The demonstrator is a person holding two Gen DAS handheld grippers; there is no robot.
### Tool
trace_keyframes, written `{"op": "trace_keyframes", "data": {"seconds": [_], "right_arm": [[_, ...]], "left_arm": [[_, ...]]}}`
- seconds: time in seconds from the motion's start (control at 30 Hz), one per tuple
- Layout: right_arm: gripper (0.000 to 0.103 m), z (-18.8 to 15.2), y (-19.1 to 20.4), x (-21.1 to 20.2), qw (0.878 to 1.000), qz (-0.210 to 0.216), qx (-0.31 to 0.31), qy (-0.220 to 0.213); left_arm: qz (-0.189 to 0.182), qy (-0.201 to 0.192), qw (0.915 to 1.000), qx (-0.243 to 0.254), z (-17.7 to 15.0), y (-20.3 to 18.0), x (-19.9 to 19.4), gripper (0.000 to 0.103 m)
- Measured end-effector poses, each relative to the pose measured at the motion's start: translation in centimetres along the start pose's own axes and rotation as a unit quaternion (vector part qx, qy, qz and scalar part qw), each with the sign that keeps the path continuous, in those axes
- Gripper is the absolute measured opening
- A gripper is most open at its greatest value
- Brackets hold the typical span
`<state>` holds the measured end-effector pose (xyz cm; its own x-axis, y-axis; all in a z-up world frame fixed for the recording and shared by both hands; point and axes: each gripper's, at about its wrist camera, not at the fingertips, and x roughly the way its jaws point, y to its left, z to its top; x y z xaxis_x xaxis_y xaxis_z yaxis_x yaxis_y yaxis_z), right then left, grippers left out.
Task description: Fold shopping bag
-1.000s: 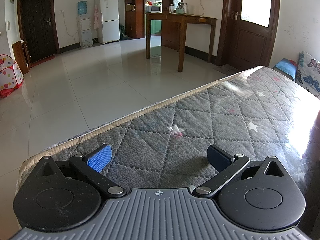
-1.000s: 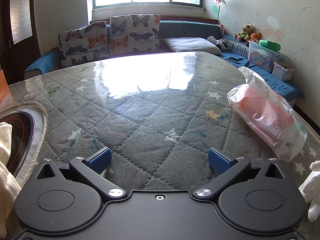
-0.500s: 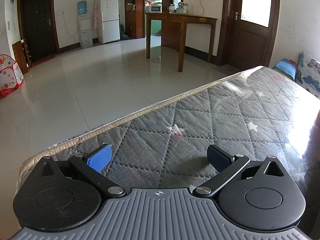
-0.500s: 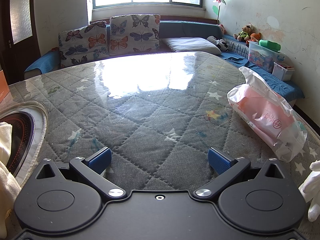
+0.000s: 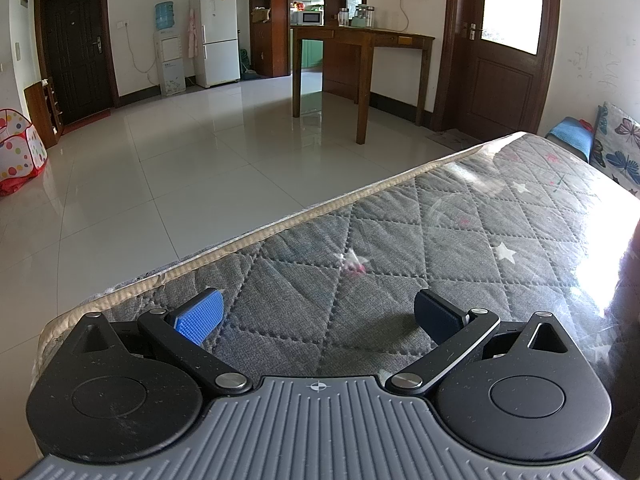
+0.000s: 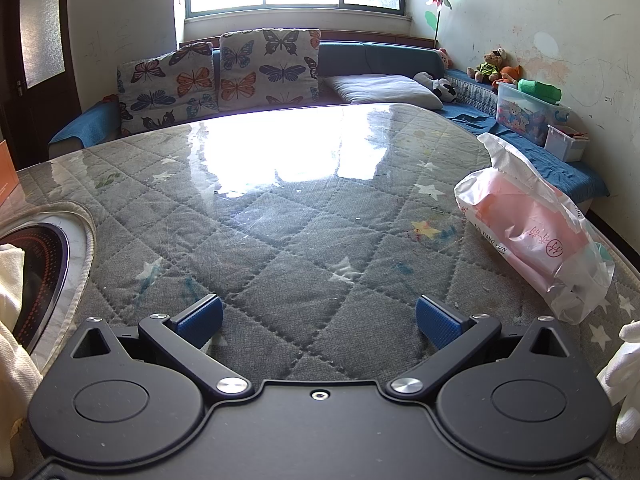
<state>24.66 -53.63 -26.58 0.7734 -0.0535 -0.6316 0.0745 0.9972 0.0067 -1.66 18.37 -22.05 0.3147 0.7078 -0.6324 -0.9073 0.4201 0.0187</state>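
Note:
A crumpled white and pink plastic shopping bag (image 6: 536, 236) lies on the grey quilted table top (image 6: 280, 216) at the right, ahead and to the right of my right gripper (image 6: 318, 318). That gripper rests low over the table, open, nothing between its blue pads. My left gripper (image 5: 318, 314) is open too, over the table's left part near its edge (image 5: 280, 228), holding nothing. The bag does not show in the left wrist view.
A round inset cooktop (image 6: 36, 268) with a pale cloth (image 6: 12, 320) sits at the left of the right wrist view. A white gloved hand (image 6: 624, 380) shows at the right edge. Sofa cushions (image 6: 216, 76) lie beyond the table. Tiled floor (image 5: 200, 168) and a wooden table (image 5: 360, 60) lie past the left edge.

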Motion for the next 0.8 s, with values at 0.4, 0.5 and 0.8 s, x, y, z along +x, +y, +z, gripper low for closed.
{"op": "trace_keyframes", "data": {"seconds": [0.4,0.5,0.8], "right_arm": [[0.103,0.01,0.03,0.01,1.0,0.0,0.0,0.0],[0.103,0.01,0.03,0.01,1.0,0.0,0.0,0.0],[0.103,0.04,0.03,-0.01,1.0,0.0,0.0,0.0]], "left_arm": [[0.0,0.0,1.0,0.0,0.01,-0.04,0.02,0.103],[0.0,0.0,1.0,0.0,0.03,-0.1,0.03,0.103],[0.0,0.0,1.0,0.0,0.0,-0.06,0.05,0.103]]}}
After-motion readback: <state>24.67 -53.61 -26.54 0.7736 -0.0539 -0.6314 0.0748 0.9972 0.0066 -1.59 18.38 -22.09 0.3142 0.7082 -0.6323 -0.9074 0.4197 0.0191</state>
